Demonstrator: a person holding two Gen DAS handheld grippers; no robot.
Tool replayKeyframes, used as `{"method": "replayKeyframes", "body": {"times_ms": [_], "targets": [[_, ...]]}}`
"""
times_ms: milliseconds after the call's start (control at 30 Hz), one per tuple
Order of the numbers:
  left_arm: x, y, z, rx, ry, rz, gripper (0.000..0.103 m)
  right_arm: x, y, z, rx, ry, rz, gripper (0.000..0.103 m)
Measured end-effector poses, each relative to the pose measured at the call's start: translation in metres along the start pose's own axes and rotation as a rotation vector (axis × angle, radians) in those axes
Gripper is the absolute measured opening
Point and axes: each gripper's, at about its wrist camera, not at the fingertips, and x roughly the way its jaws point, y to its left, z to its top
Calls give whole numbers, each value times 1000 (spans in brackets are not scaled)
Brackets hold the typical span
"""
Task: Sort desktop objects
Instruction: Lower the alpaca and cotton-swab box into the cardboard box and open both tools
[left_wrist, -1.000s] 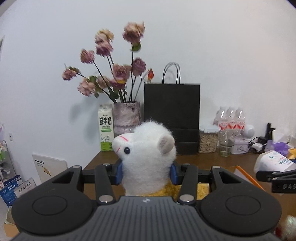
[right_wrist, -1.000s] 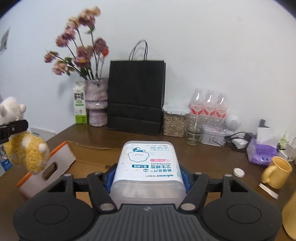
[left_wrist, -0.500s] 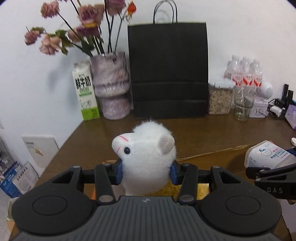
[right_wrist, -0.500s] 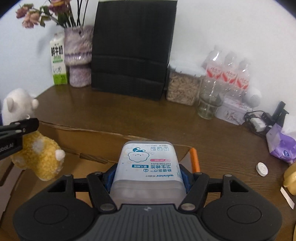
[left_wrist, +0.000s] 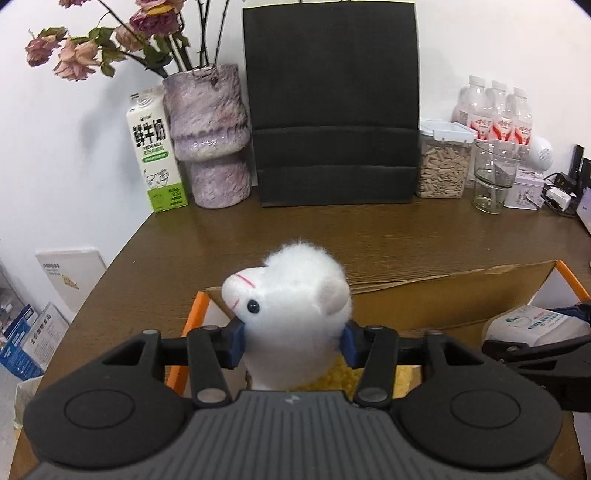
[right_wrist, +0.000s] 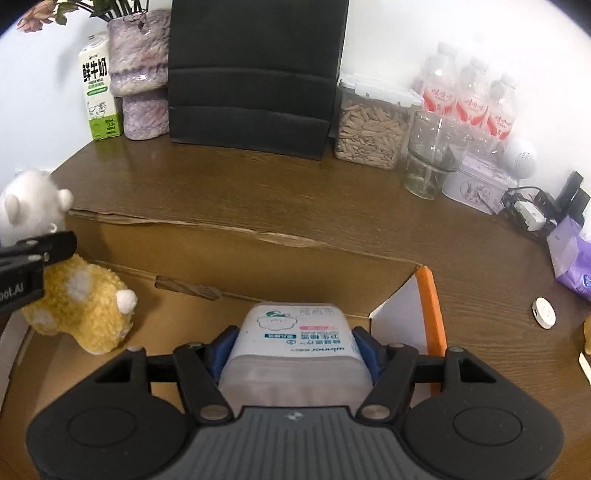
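My left gripper (left_wrist: 293, 341) is shut on a plush alpaca (left_wrist: 291, 306) with a white head and a yellow body (right_wrist: 77, 306). It holds the toy inside an open cardboard box (left_wrist: 443, 291) with orange edges. My right gripper (right_wrist: 293, 347) is shut on a white box of cotton swabs (right_wrist: 295, 339) and holds it low over the right part of the same box (right_wrist: 280, 266). The swab box also shows at the right of the left wrist view (left_wrist: 532, 325).
At the back of the brown desk (right_wrist: 258, 192) stand a milk carton (left_wrist: 157, 155), a purple vase (left_wrist: 208, 136) with dried flowers, a black paper bag (left_wrist: 332, 107), a seed jar (left_wrist: 441, 162), a glass (left_wrist: 493, 177) and bottles (left_wrist: 493, 114). A tissue pack (right_wrist: 572, 262) lies right.
Both grippers have come down and tilted towards the desk. The alpaca and the swab box have moved from above the cardboard box down into it.
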Motion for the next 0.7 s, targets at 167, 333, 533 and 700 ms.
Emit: {"method": "replayKeyframes", "body": {"times_ms": [167,333,533,700], "targets": [[2,4,-5,0,36,6,72,1,1,-3,-19,23,-4,72],[-4,12,-10,-39,40,-13,77,-5,3,-8,-18,10,32,79],[-9,17,-16,-58,48,-8,81,-14,5,-10,-9,-6,37,81],[-25,21,-16,-73,-19,-24,87,-28,6,-10,-9,-33,48,81]]}}
